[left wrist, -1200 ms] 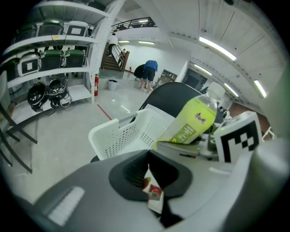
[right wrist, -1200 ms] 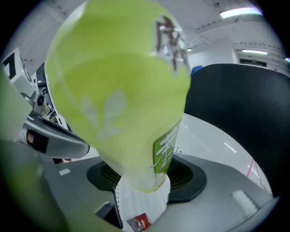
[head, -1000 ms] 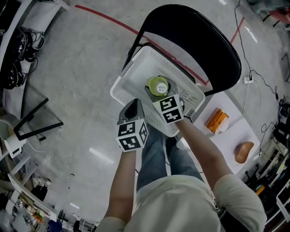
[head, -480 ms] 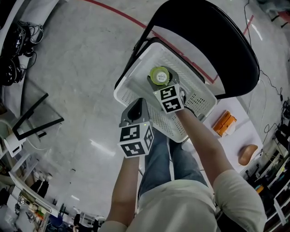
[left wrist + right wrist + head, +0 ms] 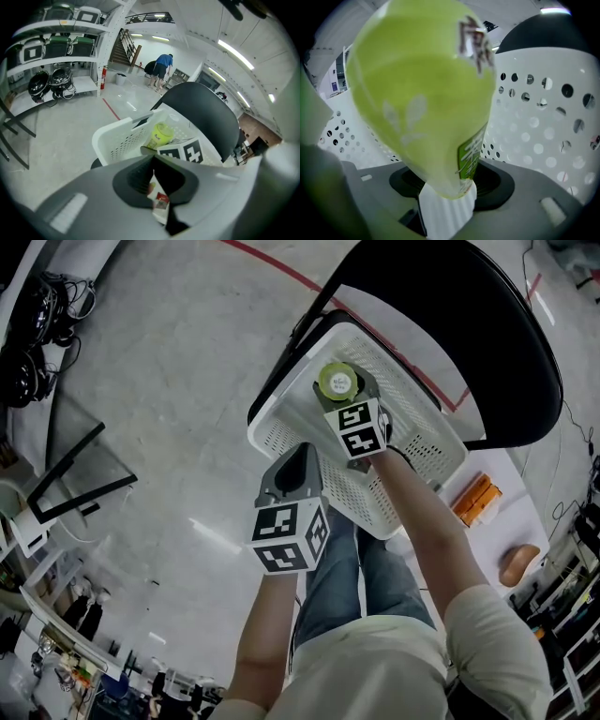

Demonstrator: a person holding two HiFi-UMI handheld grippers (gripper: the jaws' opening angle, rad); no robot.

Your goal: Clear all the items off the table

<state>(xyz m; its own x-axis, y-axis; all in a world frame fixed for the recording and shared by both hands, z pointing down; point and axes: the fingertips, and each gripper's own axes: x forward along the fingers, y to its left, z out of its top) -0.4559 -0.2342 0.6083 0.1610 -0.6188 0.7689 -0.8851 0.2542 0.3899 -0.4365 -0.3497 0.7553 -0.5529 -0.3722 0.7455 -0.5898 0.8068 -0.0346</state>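
Compared with the earlier frame, the right hand-held gripper (image 5: 345,395) sits lower, its load now between the walls of the white basket (image 5: 417,442) rather than above the rim. Its jaws stand wide and are clamped on a green bottle (image 5: 337,381), white cap end nearest the gripper body, base pointing ahead into the basket. Beside it and nearer the person, the left hand-held gripper (image 5: 294,463) hovers at the basket's near rim, jaws pressed together on a small packet (image 5: 159,200). The basket rests on a black chair (image 5: 469,324). Behind the right gripper, well apart, the counter (image 5: 511,512) carries an orange pack (image 5: 476,501) and a brown object (image 5: 518,563). Step in hand, as judged: depositing the bottle. Done well, the bottle is lowered close to the basket floor and tilted toward lying flat. The jaws then open fully, so that it neither bounces nor rolls, and the withdrawal clears both the rim and the left gripper.
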